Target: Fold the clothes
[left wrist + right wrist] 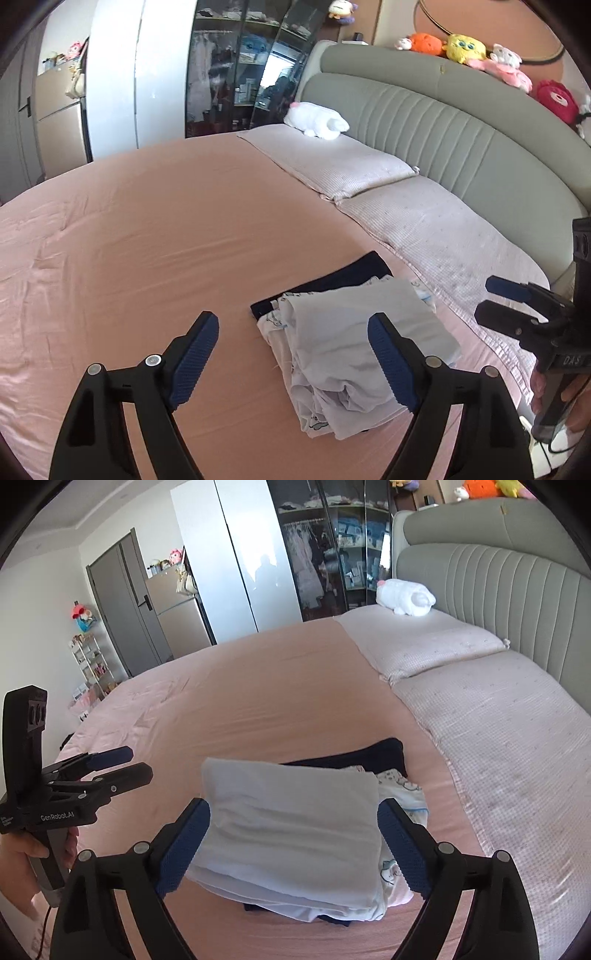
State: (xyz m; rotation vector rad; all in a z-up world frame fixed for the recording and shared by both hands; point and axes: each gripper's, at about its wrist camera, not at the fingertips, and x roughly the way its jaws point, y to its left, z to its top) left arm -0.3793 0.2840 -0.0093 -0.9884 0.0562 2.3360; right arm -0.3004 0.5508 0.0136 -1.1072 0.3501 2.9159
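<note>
A small pile of folded clothes lies on the pink bed sheet point(147, 240). A pale blue-white folded garment point(332, 325) point(295, 812) is on top. Under it lie a white printed garment point(273, 332) point(402, 790) and a dark navy one point(332, 277) point(369, 753). My left gripper point(291, 319) point(138, 761) hovers open over the pile's left side, pads touching nothing. My right gripper point(295, 805) point(487, 297) hangs open above the pile, its fingers wide on either side of the top garment, clear of the cloth. A hand point(22, 853) holds the left gripper's handle.
Two pale checked pillows point(332, 158) point(461, 240) line the grey-green padded headboard point(443, 122) to the right. A white plush toy point(317, 122) lies on the far pillow, and several plush toys point(465, 46) sit on the headboard. A glass-fronted wardrobe point(240, 66) stands behind the bed.
</note>
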